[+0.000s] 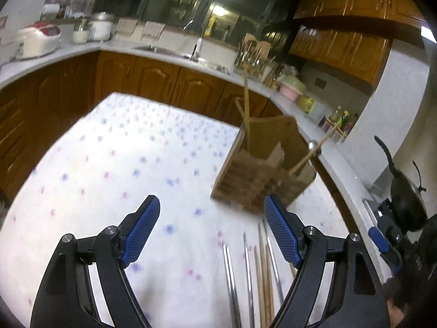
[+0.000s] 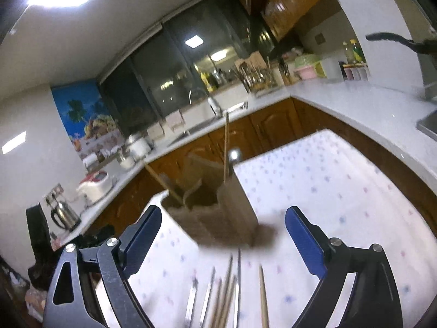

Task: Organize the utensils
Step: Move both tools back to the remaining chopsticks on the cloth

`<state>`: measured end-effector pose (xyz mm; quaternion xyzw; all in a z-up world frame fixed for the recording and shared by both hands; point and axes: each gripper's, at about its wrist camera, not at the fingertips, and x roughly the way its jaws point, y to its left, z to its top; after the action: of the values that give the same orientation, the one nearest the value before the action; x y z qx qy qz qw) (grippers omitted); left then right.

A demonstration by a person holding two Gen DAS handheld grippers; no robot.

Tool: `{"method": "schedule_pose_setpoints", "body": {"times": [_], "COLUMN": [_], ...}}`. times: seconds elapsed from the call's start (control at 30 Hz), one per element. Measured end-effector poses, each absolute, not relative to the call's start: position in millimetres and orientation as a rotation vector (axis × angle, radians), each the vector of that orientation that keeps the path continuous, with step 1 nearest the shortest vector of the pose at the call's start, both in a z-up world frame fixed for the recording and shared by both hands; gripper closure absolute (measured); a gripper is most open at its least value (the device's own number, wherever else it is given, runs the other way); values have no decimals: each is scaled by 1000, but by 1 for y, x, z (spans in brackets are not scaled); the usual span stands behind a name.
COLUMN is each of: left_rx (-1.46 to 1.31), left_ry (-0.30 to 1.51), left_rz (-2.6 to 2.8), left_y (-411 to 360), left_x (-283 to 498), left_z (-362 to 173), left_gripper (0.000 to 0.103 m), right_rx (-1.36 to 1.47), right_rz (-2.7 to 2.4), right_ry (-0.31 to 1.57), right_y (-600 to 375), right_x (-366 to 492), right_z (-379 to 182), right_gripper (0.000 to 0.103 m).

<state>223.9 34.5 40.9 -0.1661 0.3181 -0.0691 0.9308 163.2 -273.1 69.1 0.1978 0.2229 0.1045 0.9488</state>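
Observation:
A wooden utensil holder [image 1: 262,169] stands on the dotted white tablecloth [image 1: 136,164], with wooden sticks and a metal spoon standing in it. It also shows in the right wrist view [image 2: 218,213]. Several metal and wooden chopsticks [image 1: 254,278] lie side by side on the cloth in front of it; they also show in the right wrist view [image 2: 229,292]. My left gripper [image 1: 211,231] is open and empty above the cloth, left of the chopsticks. My right gripper [image 2: 222,236] is open and empty above the chopsticks, facing the holder.
A white counter [image 1: 153,46] with wooden cabinets runs around the table, with a sink, a dish rack [image 1: 254,57], a rice cooker [image 1: 37,39] and a kettle [image 2: 64,214]. The right gripper's body shows at the left wrist view's right edge [image 1: 393,235].

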Motion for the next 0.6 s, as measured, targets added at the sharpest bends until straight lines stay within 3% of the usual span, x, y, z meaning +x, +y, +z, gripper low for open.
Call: {"method": "schedule_pose_setpoints", "body": {"times": [0.6], "left_rx": [-295], "left_ry": [807], "left_rz": [-147], "left_y": [15], "left_x": [189], "left_z": [-14], "left_gripper": [23], "right_rx": [321], "right_rz": [173], "right_ry": [604], "right_y": [-263], "right_x": [118], "right_z": [8], "right_gripper": [10]}}
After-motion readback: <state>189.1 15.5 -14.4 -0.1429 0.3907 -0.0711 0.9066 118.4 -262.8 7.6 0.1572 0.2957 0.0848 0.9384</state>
